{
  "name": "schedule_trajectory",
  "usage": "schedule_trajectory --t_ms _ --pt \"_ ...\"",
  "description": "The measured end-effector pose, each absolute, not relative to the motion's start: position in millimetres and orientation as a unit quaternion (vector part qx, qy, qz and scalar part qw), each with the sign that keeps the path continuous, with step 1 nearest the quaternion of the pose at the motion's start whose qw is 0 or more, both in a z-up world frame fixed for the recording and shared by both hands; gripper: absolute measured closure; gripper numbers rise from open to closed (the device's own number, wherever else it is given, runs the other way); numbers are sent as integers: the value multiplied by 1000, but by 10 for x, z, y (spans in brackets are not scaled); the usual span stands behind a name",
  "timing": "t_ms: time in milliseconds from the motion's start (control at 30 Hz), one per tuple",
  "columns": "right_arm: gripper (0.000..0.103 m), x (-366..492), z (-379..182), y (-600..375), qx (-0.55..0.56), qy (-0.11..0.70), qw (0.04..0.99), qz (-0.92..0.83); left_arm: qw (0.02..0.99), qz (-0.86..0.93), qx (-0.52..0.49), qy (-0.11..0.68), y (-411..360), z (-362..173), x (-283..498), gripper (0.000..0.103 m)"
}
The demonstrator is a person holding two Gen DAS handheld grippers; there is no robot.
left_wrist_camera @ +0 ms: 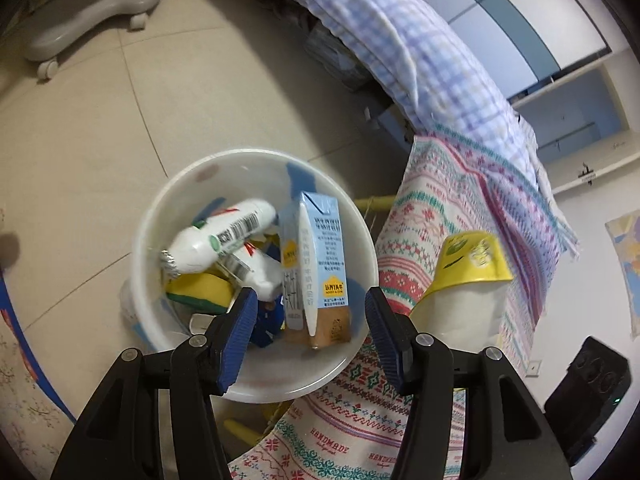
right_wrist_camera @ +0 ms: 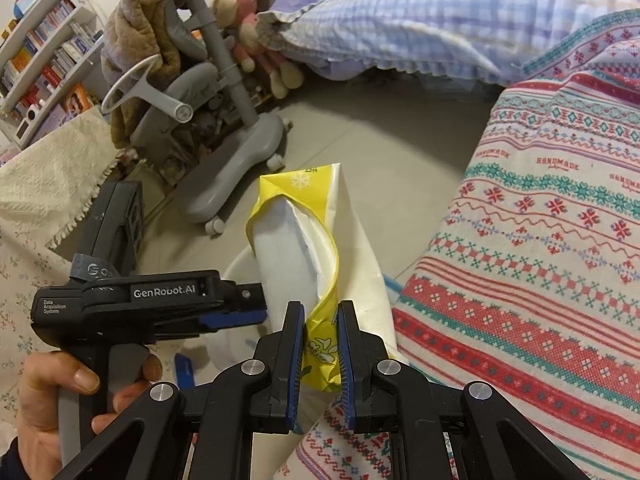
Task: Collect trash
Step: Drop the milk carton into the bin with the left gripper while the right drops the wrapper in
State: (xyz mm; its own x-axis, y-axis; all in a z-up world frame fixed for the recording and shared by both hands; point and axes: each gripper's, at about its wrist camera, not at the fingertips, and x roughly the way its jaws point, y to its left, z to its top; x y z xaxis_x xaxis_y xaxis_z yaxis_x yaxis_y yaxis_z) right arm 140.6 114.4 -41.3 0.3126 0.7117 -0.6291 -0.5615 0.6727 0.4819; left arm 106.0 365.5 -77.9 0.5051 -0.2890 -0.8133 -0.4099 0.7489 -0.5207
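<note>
A white bin [left_wrist_camera: 160, 216] stands on the floor and holds a blue milk carton [left_wrist_camera: 316, 264], white bottles [left_wrist_camera: 224, 236], a yellow-green sponge [left_wrist_camera: 200, 292] and other scraps. My left gripper [left_wrist_camera: 308, 312] is open and empty right above the bin's near side. My right gripper [right_wrist_camera: 320, 344] is shut on a yellow and white paper cup [right_wrist_camera: 296, 236], crushed at its rim, held beside the bin; the cup also shows in the left wrist view [left_wrist_camera: 468, 280]. The left gripper [right_wrist_camera: 236, 316] appears in the right wrist view, hand on its handle.
A table with a patterned cloth [right_wrist_camera: 540, 240] stands right of the bin. A grey wheeled chair base [right_wrist_camera: 236, 168] stands on the tiled floor behind. A bed with a checked quilt [right_wrist_camera: 440, 12], a bookshelf [right_wrist_camera: 44, 40] and a black speaker [left_wrist_camera: 588, 392] are around.
</note>
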Motion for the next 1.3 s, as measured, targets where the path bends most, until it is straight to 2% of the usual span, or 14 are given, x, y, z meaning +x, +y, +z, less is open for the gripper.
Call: schedule_trajectory --t_ms 433,767,933,1033,1200,1300 --pt "89 1435 -444 1346 119 442 788 411 789 130 -426 424 4345 -547 567 44" --pt "89 1494 -810 1936 235 493 729 412 791 130 -420 425 4368 -548 529 44" --pt "88 1483 -975 2102 248 511 731 379 795 123 -410 429 4336 -547 546 44" --pt "83 1497 -1042 2142 233 518 747 346 799 124 -401 431 4304 -508 541 44" --pt "67 1431 -1030 2057 211 518 754 345 815 127 -362 434 4183 -374 494 44" --pt "67 1351 -1012 1979 197 515 759 347 823 132 -333 440 4070 -294 442 44"
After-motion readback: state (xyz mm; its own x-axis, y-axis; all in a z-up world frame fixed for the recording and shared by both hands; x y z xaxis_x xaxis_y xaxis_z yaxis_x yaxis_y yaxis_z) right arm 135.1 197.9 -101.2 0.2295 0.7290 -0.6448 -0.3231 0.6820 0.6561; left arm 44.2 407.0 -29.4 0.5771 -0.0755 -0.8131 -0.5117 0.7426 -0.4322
